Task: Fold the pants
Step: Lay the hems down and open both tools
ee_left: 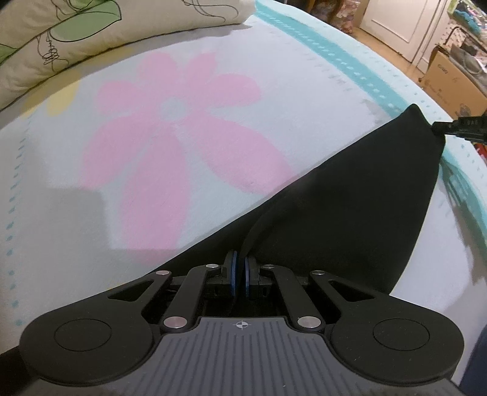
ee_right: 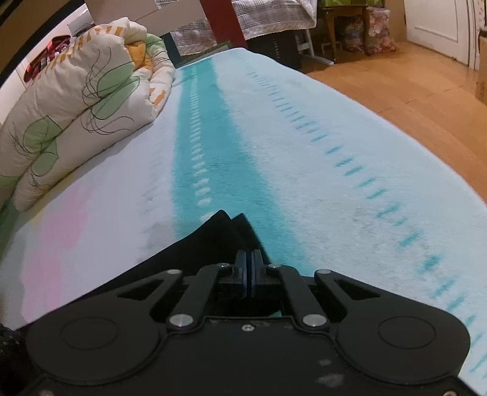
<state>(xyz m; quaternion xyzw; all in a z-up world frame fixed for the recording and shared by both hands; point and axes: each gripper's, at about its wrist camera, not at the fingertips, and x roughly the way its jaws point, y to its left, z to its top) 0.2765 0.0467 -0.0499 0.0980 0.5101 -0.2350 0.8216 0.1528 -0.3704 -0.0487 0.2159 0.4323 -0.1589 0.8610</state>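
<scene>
Black pants [ee_left: 350, 207] lie across a bed blanket [ee_left: 91, 219] printed with a pink flower and teal stripes. In the left wrist view my left gripper [ee_left: 241, 268] is shut on a fold of the black cloth, which rises between its blue pads. The cloth stretches from there to a far corner at the right, where my right gripper's fingers [ee_left: 450, 129] pinch it. In the right wrist view my right gripper [ee_right: 250, 268] is shut on that corner of the pants [ee_right: 219, 240], whose two pointed layers stick out beyond the pads over the teal stripe.
A rolled quilt [ee_right: 76, 106] with green leaf print lies at the back left of the bed. The bed's right edge drops to a wooden floor [ee_right: 411, 100]. A cardboard box [ee_left: 453, 82], a door [ee_left: 395, 21] and furniture stand beyond.
</scene>
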